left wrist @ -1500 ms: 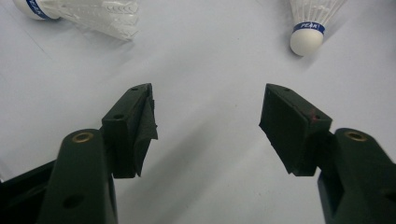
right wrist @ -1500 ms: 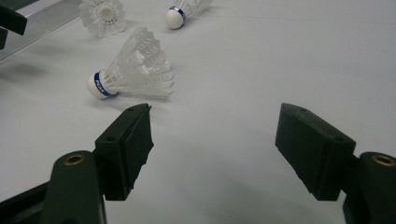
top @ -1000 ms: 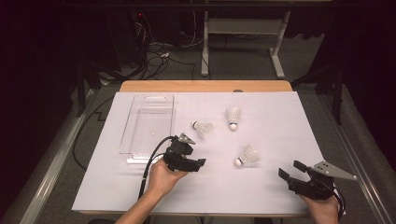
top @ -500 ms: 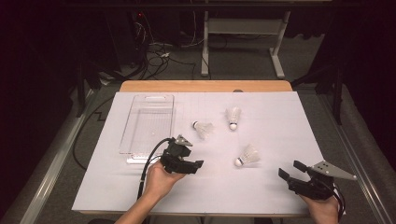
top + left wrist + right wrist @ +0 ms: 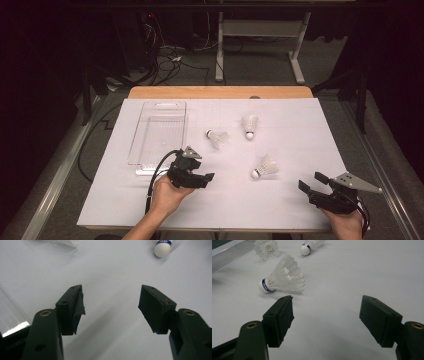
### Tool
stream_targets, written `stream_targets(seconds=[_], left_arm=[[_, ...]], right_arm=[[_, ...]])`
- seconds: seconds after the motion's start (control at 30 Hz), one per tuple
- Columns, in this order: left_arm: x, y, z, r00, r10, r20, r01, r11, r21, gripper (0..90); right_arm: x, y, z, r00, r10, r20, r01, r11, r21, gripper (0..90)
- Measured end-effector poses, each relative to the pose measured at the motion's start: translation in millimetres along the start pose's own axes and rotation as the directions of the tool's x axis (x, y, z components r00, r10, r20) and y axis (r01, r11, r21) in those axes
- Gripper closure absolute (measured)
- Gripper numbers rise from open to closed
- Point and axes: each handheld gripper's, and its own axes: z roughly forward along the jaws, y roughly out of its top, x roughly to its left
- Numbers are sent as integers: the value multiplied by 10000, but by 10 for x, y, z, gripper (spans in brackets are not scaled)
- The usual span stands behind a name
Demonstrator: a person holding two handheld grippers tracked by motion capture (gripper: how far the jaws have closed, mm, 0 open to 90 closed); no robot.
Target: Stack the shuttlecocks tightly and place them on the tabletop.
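This looked like a lab or test room, dim all round. The wooden table under a white paper sheet (image 5: 300, 130) was lit like a stage. At twelve o'clock stood a grey metal desk frame (image 5: 260, 45), at eleven o'clock a tangle of black cables on the grey floor (image 5: 170, 55). Dark curtains (image 5: 395, 65) closed off three o'clock.
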Motion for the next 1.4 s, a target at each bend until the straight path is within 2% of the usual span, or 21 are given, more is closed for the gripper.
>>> stream_targets(seconds=[0.27,0.63,1.03,1.4], left_arm=[[29,-76,-55,9999,-147,-82,146,9999,-90,375],[40,-149,-113,9999,-105,-109,104,9999,-105,376],[69,-233,-152,9994,-318,-162,314,9992,-238,370],[82,-307,-204,9993,-261,-278,252,9992,-324,369]], right_arm=[[1,0,-1,10000,-4,7,4,10000,15,275],[4,-1,0,10000,2,26,-2,10000,17,274],[7,-1,3,10000,-19,41,19,10000,46,275],[6,-2,3,10000,1,56,-2,10000,44,275]])
